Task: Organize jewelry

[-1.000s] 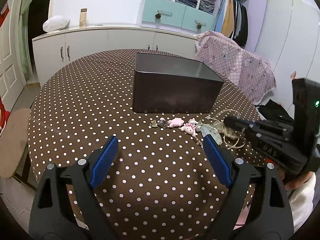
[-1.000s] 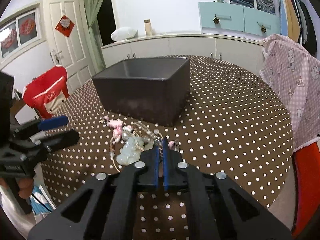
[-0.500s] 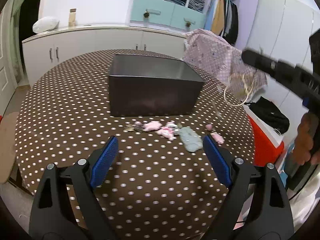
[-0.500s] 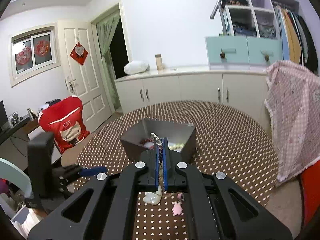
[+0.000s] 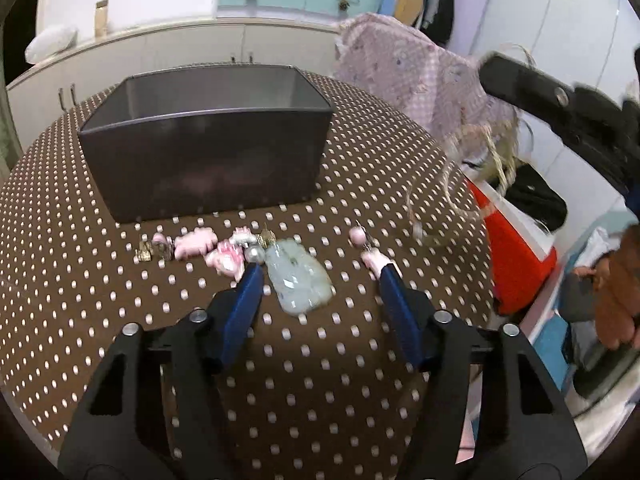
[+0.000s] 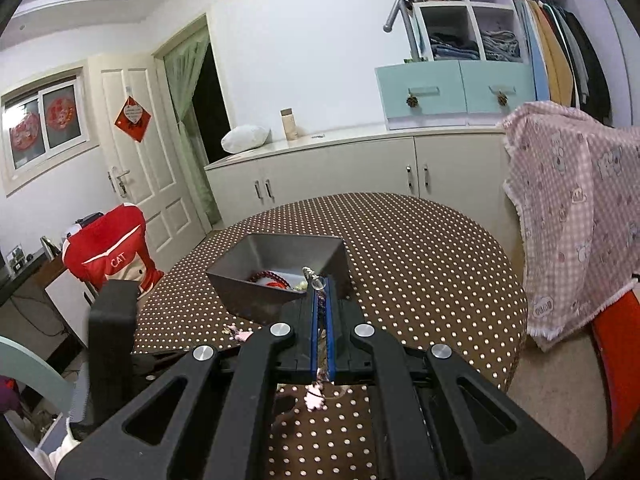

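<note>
Left hand-held gripper (image 5: 318, 270): jaws closing, blue pads on either side of a pale green carved jade-like pendant (image 5: 298, 280) lying flat on the brown white-dotted tabletop (image 5: 120, 320). The pads do not touch it yet; the left pad is just beside its edge, the right pad stands apart from it. Nothing is gripped.

Right hand-held gripper (image 6: 319, 322): clenched on a thin beaded string necklace (image 6: 316, 280), which shows between the pads in the right wrist view. In the left wrist view its pale loops (image 5: 492, 160) hang off the raised gripper to the right of the table, blurred. It is held above the tabletop, on the near side of the dark grey rectangular open box (image 6: 280, 272).

The box stands mid-table and holds some pieces already, among them a red beaded strand (image 6: 270, 278). Loose items lie in a row in front of the box: small pink charms (image 5: 196, 242), a pearl-like bead (image 5: 255, 255), small gold-coloured bits (image 5: 145, 254), and further pink pieces (image 5: 374, 258) by the right pad.

Handling, judged:
- Pendant: likely stone or glass, so stiff, smooth, fairly dense for its size and liable to chip. Flat on cloth, it offers little edge; grip across the narrow width at mid-body, pads low, with moderate squeeze. Slip risk is high.
- Necklace: limp and light; it swings and may snag on the box rim. Lower it in loops first.
- Charms: tiny, light, easily scattered by a pad brushing past.
</note>
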Motion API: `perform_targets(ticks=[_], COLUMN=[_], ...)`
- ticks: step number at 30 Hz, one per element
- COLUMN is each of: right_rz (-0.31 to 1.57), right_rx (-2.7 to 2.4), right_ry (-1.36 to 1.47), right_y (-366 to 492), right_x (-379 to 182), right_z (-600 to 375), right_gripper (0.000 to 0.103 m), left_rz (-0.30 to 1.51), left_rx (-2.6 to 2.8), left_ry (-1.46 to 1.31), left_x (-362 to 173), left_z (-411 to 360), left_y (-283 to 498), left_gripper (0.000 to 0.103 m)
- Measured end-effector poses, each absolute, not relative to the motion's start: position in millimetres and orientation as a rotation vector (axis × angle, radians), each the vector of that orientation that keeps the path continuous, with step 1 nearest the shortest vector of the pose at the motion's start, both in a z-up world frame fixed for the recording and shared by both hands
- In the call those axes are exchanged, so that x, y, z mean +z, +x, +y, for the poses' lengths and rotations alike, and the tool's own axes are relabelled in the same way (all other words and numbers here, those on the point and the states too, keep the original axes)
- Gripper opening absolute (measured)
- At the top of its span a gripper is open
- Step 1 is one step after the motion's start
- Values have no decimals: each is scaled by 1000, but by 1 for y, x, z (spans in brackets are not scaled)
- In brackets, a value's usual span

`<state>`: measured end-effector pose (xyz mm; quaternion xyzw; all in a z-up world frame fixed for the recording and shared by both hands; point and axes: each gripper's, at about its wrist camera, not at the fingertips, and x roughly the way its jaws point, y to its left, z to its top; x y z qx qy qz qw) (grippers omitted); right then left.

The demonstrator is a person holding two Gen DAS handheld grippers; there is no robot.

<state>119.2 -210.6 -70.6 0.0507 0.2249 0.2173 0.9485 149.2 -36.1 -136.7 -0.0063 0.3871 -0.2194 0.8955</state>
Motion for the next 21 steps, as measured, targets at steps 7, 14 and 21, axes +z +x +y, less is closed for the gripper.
perform_targets(ticks=[7, 14, 21], right_rz=[478, 475, 489], right_rx=[440, 451, 460], right_ry=[118, 109, 104], right_y=[121, 121, 124], right_x=[-77, -75, -77], right_z=[-215, -212, -206], right_gripper=[1, 1, 1], left_rz=[792, 772, 781], left_rx=[-417, -413, -434], left_ry=[-37, -37, -7], left_x=[-135, -133, -133], left_z=[-21, -4, -11], left_y=[153, 151, 146], left_gripper=[26, 14, 67])
